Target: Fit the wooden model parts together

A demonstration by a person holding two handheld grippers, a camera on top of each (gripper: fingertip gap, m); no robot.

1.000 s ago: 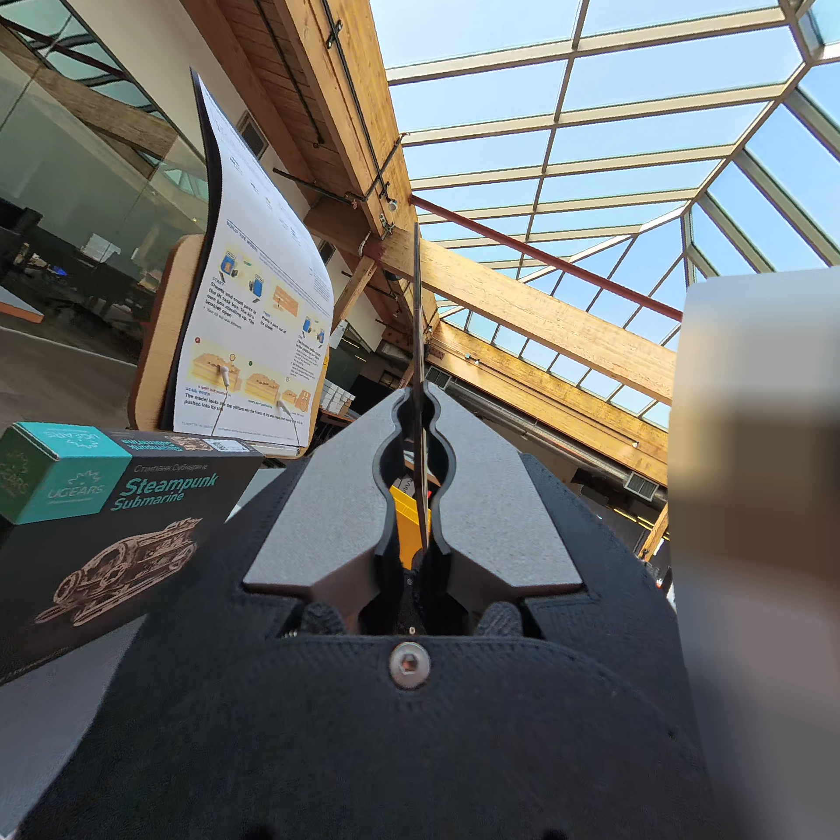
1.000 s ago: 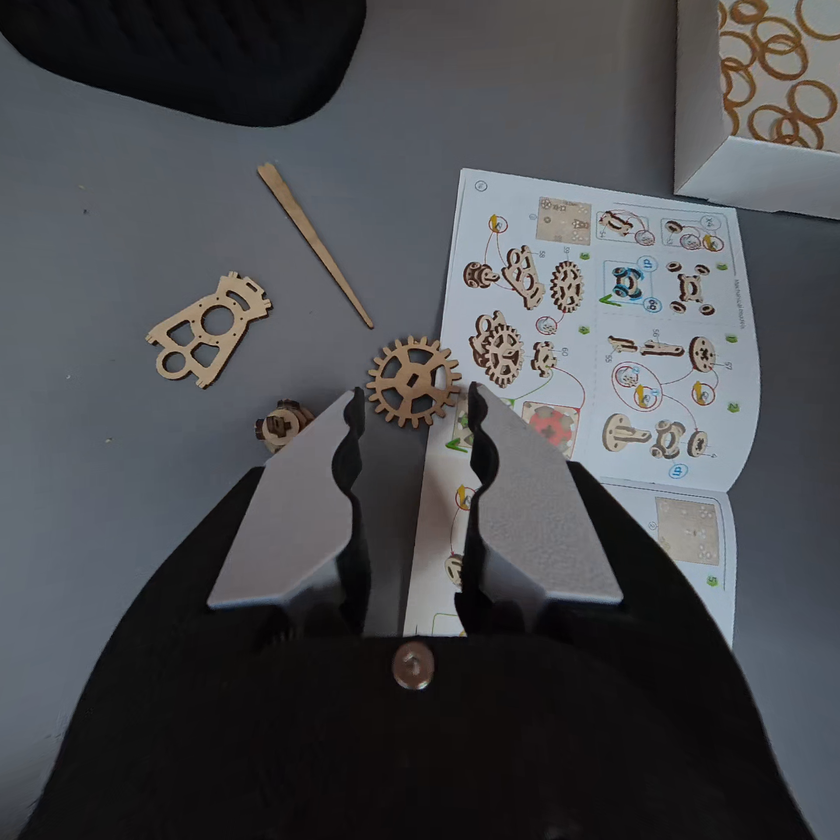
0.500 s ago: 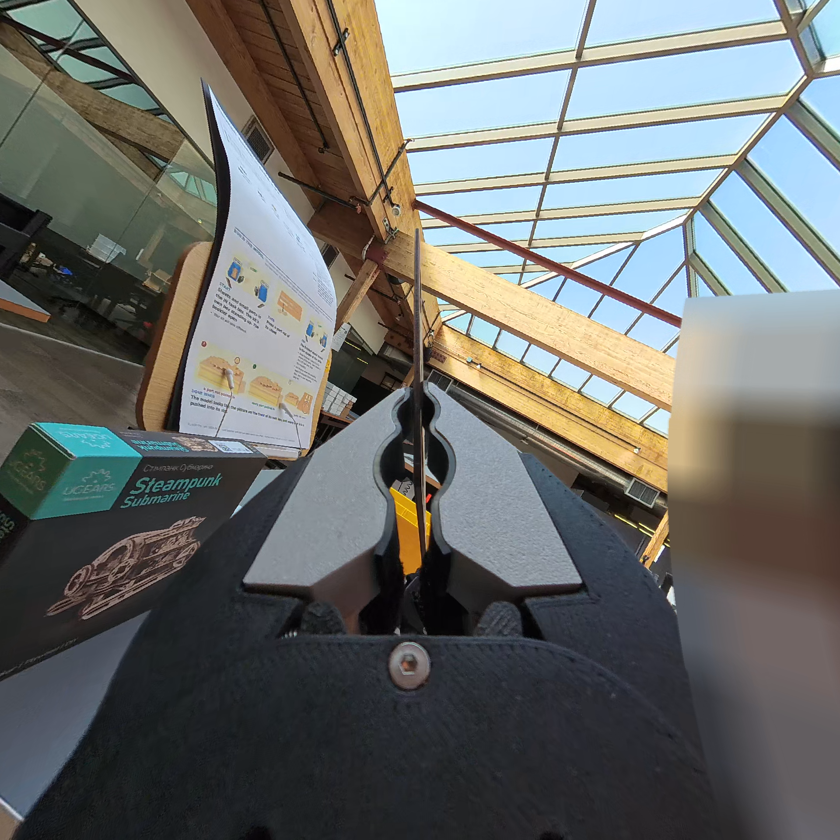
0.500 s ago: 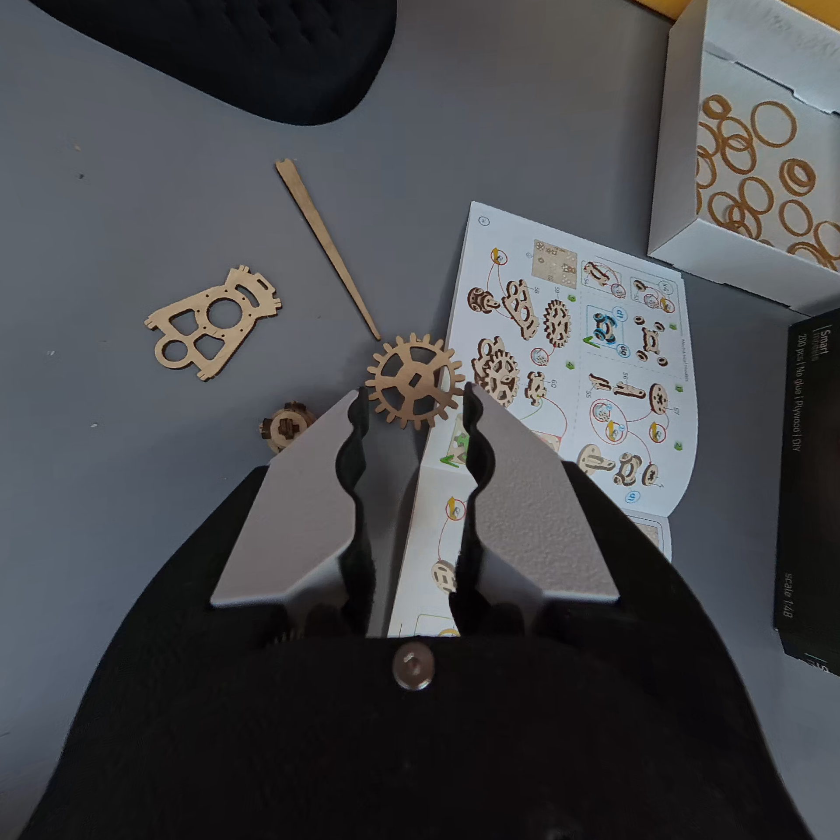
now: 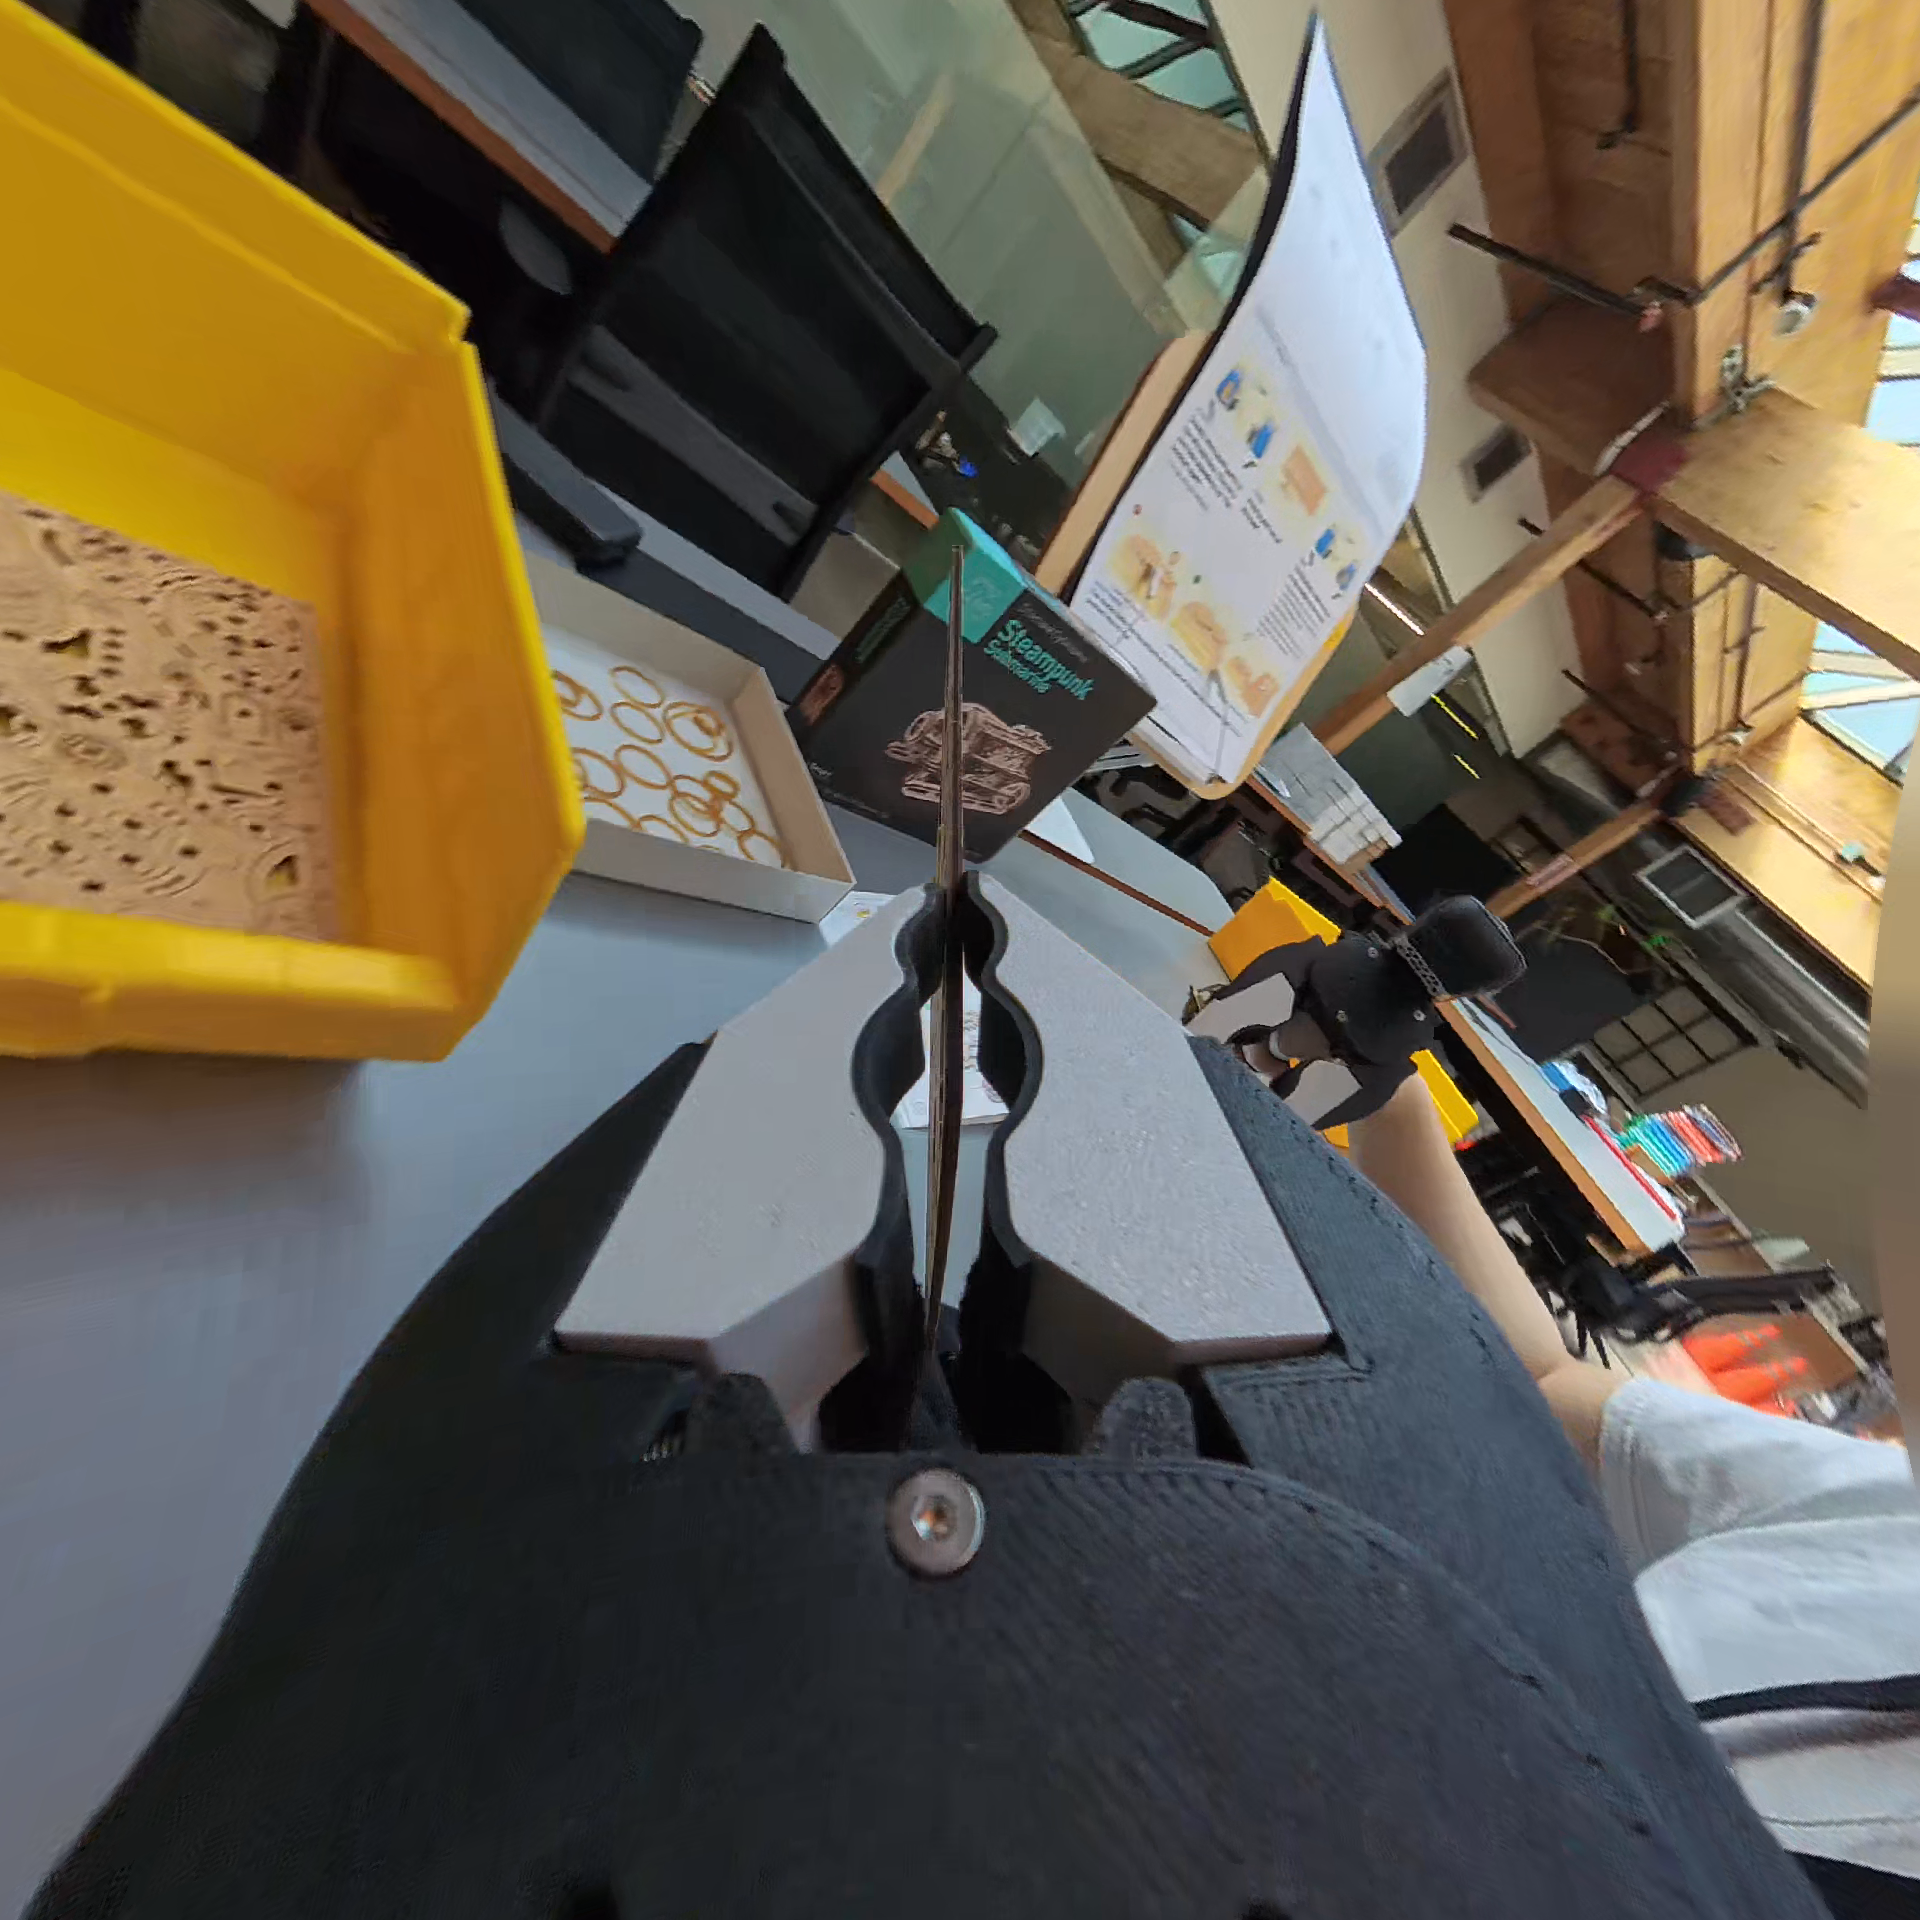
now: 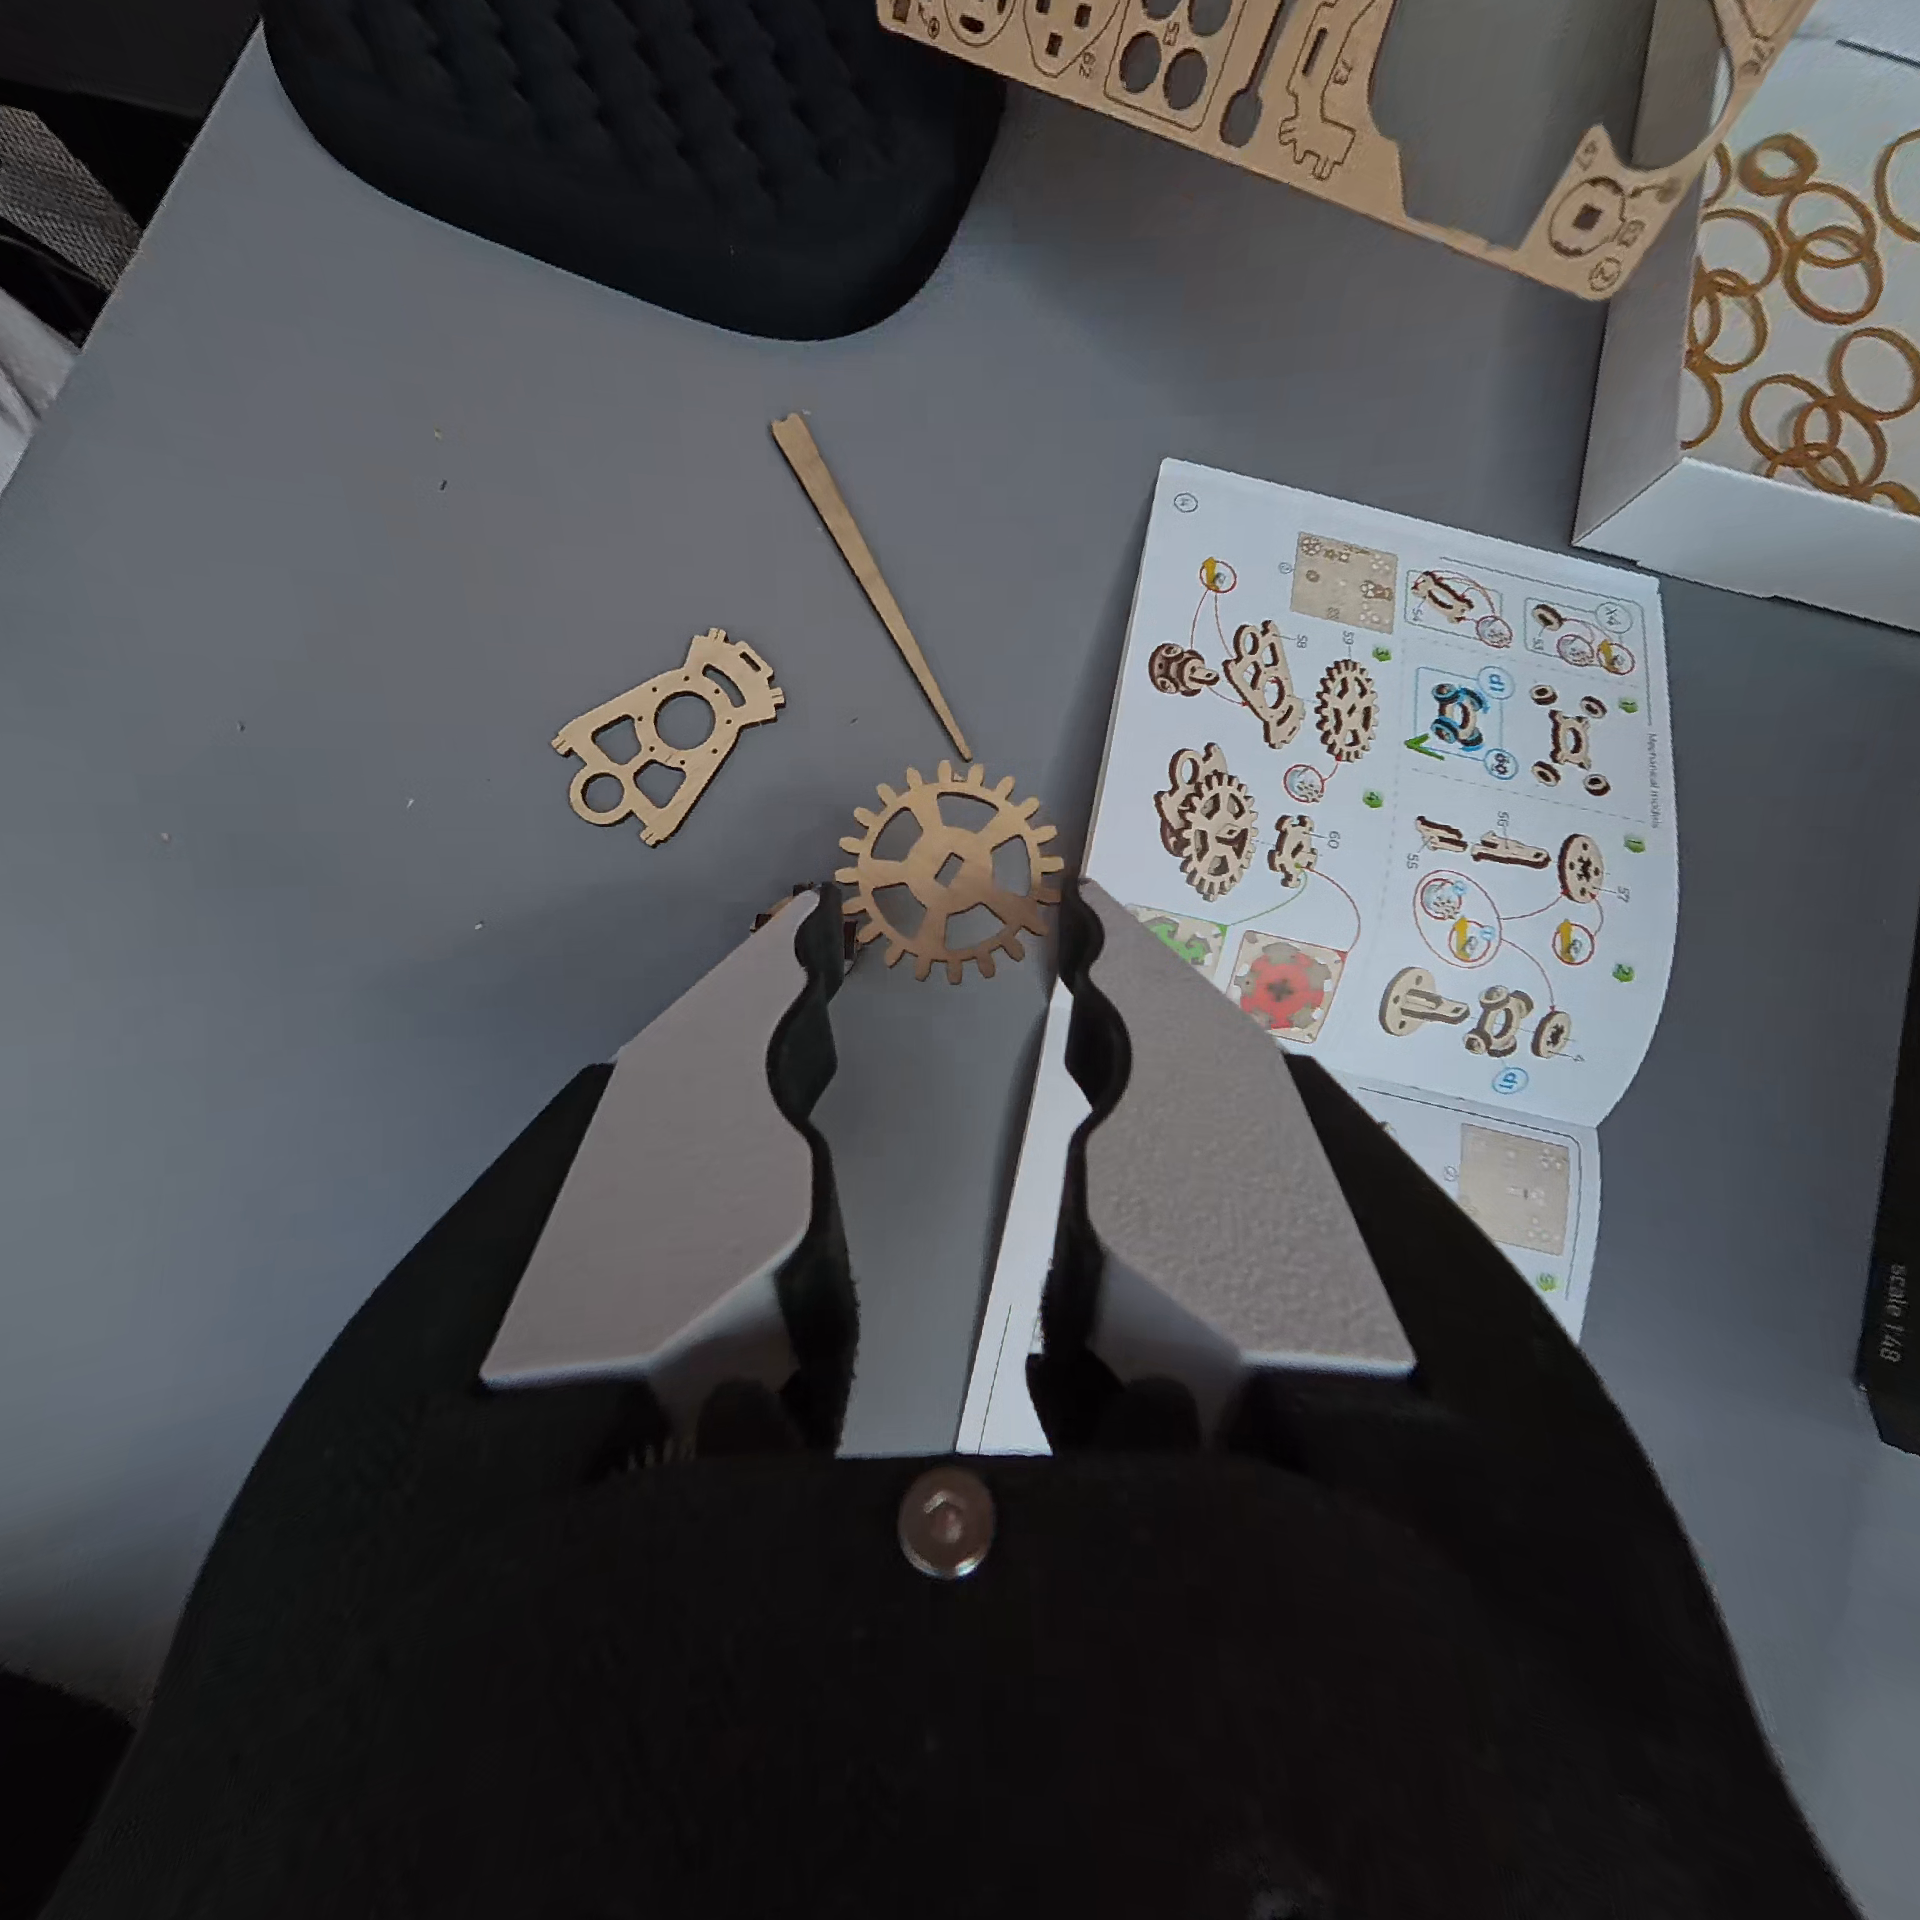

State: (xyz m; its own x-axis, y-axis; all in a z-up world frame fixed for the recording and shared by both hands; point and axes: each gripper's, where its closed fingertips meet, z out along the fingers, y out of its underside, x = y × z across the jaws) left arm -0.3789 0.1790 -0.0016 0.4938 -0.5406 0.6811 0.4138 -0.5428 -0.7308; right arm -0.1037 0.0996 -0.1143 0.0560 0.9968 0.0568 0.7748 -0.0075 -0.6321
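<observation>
In the right wrist view, my right gripper (image 6: 951, 920) is open, its fingertips on either side of the near edge of a wooden gear (image 6: 951, 831) lying flat on the grey table (image 6: 312, 623). A flat wooden plate with holes (image 6: 665, 738) and a thin wooden pick (image 6: 873, 587) lie to the left. A small wooden hub (image 6: 774, 920) is mostly hidden behind the left finger. My left gripper (image 5: 951, 899) is shut on a thin wooden parts sheet (image 5: 951, 727), seen edge-on. The sheet also shows at the top of the right wrist view (image 6: 1299, 94).
An open instruction booklet (image 6: 1455, 831) lies right of the gear. A white tray of rubber bands (image 6: 1787, 312), a black kit box (image 5: 966, 717), a yellow bin holding wooden sheets (image 5: 416, 520) and a propped instruction page (image 5: 1268, 468) stand around. A black pad (image 6: 644, 145) lies far left.
My left gripper has tilted down from the ceiling toward the table, bringing its sheet into the right wrist view. My right gripper has moved closer to the gear, still open.
</observation>
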